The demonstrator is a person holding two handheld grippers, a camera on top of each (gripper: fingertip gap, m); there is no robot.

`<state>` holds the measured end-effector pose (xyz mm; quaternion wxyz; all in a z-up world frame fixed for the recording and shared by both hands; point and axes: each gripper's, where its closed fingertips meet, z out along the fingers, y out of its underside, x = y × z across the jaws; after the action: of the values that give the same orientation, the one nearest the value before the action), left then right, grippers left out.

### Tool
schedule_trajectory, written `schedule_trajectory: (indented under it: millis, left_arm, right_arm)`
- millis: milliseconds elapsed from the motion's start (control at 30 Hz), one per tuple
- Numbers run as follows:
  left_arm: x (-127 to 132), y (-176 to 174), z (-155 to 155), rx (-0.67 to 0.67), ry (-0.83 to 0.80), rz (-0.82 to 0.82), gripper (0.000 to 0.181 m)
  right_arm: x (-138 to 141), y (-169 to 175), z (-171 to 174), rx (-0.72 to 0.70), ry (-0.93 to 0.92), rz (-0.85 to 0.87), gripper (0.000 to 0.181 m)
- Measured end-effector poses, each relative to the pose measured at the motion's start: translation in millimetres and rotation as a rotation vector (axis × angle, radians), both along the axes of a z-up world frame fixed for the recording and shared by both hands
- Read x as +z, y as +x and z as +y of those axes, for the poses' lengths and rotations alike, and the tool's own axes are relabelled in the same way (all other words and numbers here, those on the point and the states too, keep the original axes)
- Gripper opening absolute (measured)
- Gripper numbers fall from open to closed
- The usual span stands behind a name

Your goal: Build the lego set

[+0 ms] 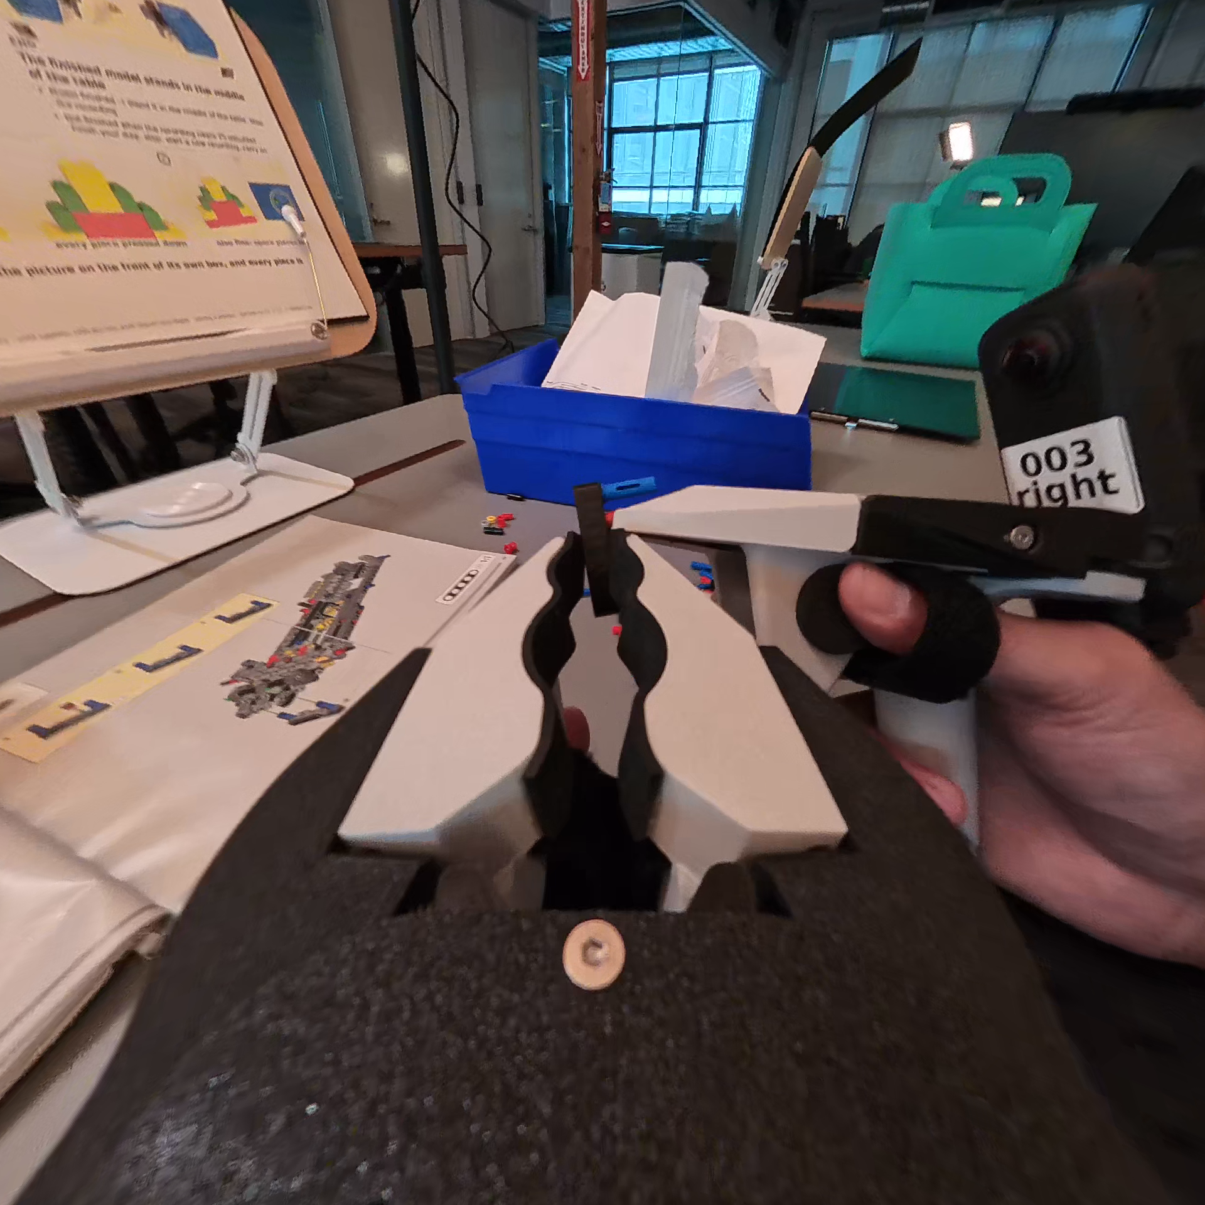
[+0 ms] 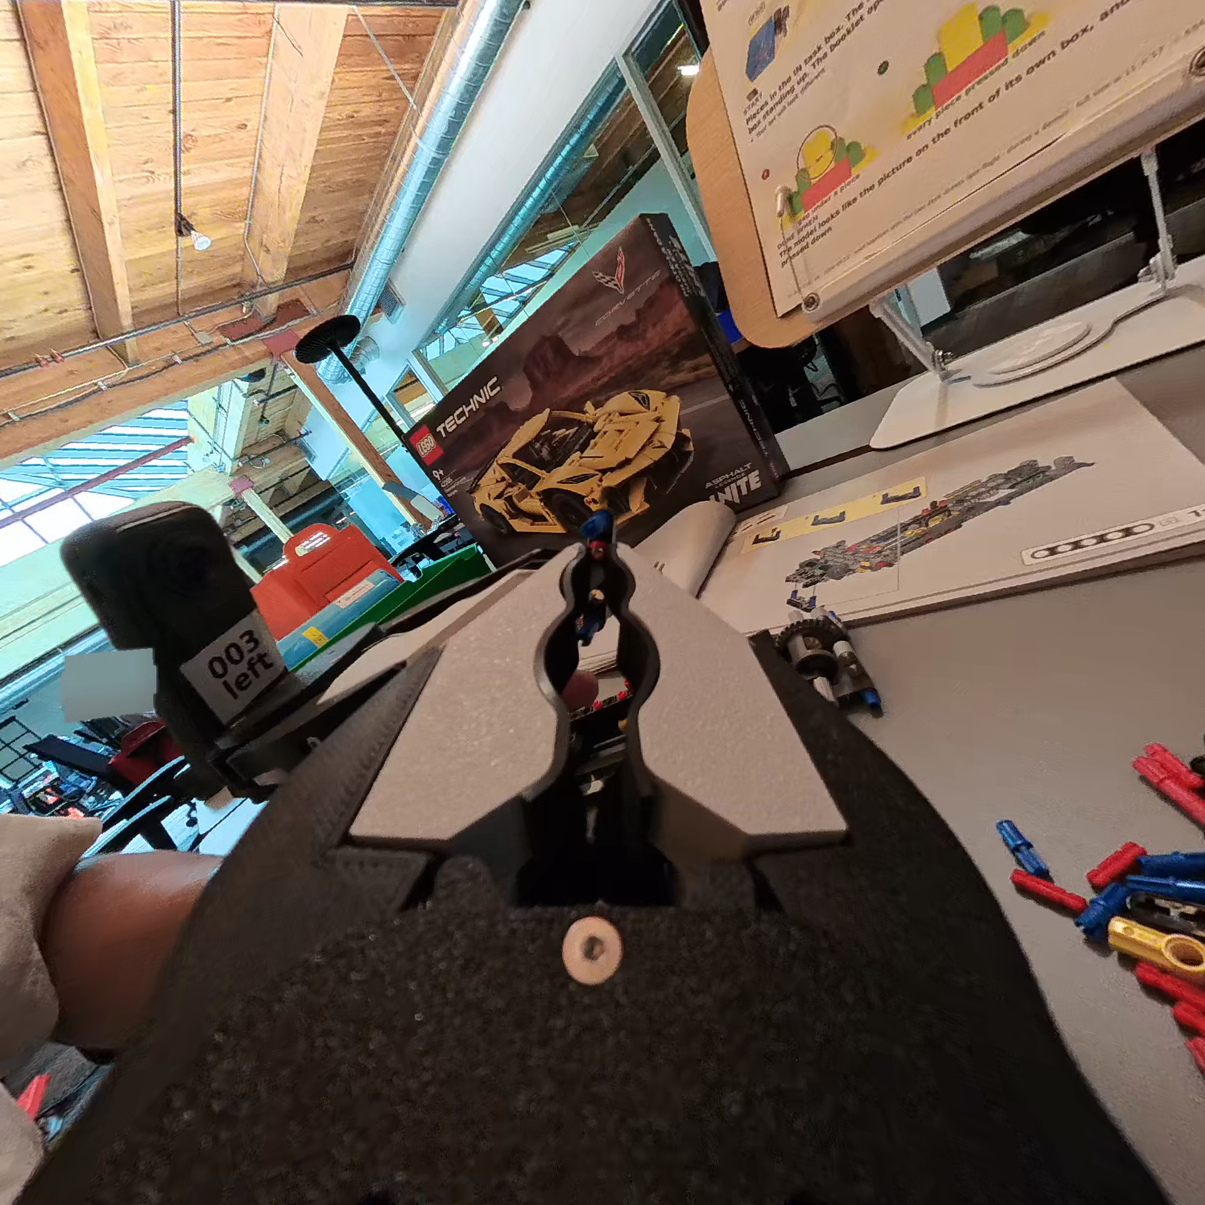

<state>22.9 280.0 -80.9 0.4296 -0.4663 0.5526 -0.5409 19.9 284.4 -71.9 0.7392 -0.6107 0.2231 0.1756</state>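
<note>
1. Two grippers are in play, each held in one hand. The left gripper has its jaws nearly closed, clamped on one black beam that stands upright and pokes above the fingertips.
2. The right gripper is likewise nearly closed, pinching a small assembly of blue, red and tan pieces at its tips; what exactly the assembly is cannot be told.
3. In the left wrist view, the right gripper comes in level from the right, its white finger tip meeting the black beam. One hand wraps its handle, a finger through the black trigger loop.
4. On the grey table just right of the right gripper lie one small gear sub-assembly and a loose pile of red and blue pins, with one yellow connector among them.
5. One open instruction booklet lies flat to the left.
6. Farther back: one blue bin holding white bags, one set box standing upright, and one instruction sheet on a stand.
</note>
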Motion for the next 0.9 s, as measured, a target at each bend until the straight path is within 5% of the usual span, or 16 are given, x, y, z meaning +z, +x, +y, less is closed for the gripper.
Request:
schedule_trajectory:
  millis: [133, 233, 367, 467, 633, 733, 900]
  left_arm:
    - [-0.8, 0.0, 0.6, 0.046, 0.278, -0.031, 0.007]
    - [-2.1, 1.3, 1.2, 0.046, 0.325, -0.025, 0.007]
    - [3.5, 1.5, 0.0, -0.048, 0.13, -0.003, 0.007]
    - [6.0, -3.0, -2.4, -0.136, -0.044, 0.021, 0.006]
    - [21.2, -21.6, -17.8, -0.419, -0.423, 0.048, 0.006]
    - [25.3, -26.5, -22.3, -0.481, -0.496, 0.057, 0.005]
    - [28.9, -31.0, -28.3, -0.525, -0.548, 0.06, 0.006]
  right_arm:
    - [-1.0, -0.1, -0.6, 0.008, -0.007, 0.005, 0.003]
    - [-2.6, 1.3, -0.4, 0.015, -0.009, 0.024, 0.003]
    - [3.4, 1.3, -2.0, 0.061, 0.013, 0.009, 0.004]
    - [17.5, -3.7, -11.1, 0.187, 0.096, 0.022, 0.026]
    - [13.6, -20.0, -16.1, 0.454, 0.09, 0.076, 0.029]
    - [23.7, -30.7, -18.7, 0.563, 0.161, 0.138, 0.028]
    - [26.6, -30.1, -20.1, 0.547, 0.179, 0.115, 0.014]
